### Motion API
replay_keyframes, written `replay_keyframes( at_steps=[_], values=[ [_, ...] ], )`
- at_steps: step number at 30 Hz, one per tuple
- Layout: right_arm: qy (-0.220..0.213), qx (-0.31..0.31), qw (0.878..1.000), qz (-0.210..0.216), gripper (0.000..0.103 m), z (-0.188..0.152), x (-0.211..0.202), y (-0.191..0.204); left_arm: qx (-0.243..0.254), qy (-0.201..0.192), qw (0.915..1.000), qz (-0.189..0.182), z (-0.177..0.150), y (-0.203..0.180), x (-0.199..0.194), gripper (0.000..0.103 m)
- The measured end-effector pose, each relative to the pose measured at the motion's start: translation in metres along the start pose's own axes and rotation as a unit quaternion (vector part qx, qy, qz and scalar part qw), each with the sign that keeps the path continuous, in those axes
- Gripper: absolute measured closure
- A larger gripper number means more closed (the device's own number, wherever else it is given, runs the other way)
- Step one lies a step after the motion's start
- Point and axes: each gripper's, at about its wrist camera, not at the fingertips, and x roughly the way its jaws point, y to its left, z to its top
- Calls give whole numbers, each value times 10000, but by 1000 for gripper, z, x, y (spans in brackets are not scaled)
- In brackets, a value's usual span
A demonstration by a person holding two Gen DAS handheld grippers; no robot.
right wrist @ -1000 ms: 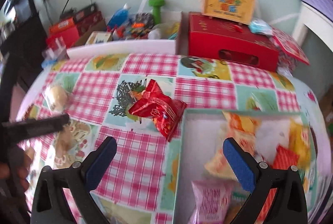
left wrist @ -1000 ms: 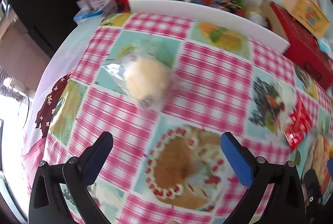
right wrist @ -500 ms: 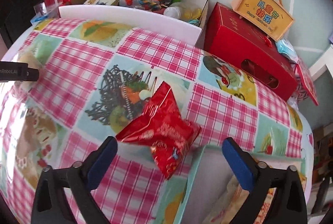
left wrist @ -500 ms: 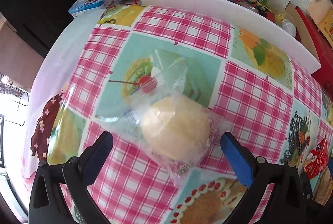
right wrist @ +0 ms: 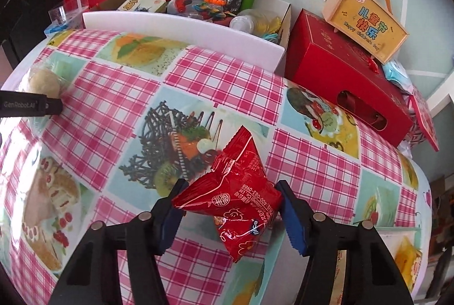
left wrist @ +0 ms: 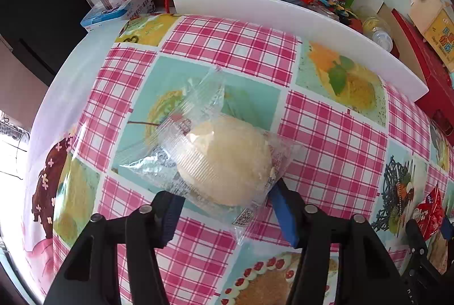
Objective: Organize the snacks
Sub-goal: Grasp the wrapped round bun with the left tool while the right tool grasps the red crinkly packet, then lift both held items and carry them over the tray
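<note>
A pale round bun in a clear wrapper point(left wrist: 227, 160) lies on the pink checked tablecloth point(left wrist: 326, 134). My left gripper point(left wrist: 227, 200) is closing around it, and both blue pads touch the wrapper at the bun's sides. A crinkled red snack packet point(right wrist: 238, 203) sits between the pads of my right gripper point(right wrist: 228, 197), whose jaws are closing and press on its two ends. In the right wrist view the bun point(right wrist: 44, 82) shows far left beside a black finger of the left gripper point(right wrist: 31, 105). The red packet point(left wrist: 428, 211) also appears at the right edge of the left wrist view.
A white foam board point(left wrist: 283, 12) stands along the table's far side, with a cardboard box of toys and bottles point(right wrist: 204, 1) behind it. A red gift box point(right wrist: 346, 83) carries a yellow wooden case point(right wrist: 366, 21). A tray with snacks point(right wrist: 394, 229) lies at the lower right.
Both grippers came down over their snacks and their jaws narrowed. The bun now sits between the left pads and the red packet between the right pads.
</note>
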Motion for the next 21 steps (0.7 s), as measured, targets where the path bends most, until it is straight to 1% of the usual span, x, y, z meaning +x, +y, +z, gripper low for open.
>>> replay_keyframes(
  at_steps=[5,9,11,14,21],
  values=[
    [-136,145,9997,126,39,-4,-14,0,-20,-43,10000,-25,-14,-10,-13,49],
    [-398,355,9981,298,39,-10,-42,-3,-54,-170,9997,-139,-27,-19,-29,51],
    [-508,470,9968,391,39,-14,-55,-4,-64,-236,9995,-216,-32,-20,-36,52],
    [-641,668,9945,488,39,-25,-77,-6,-108,-326,9986,-401,-46,-27,-51,52],
    [-784,1013,9905,508,39,-52,-110,-13,-130,-532,9958,-738,-75,-45,-82,54]
  ],
)
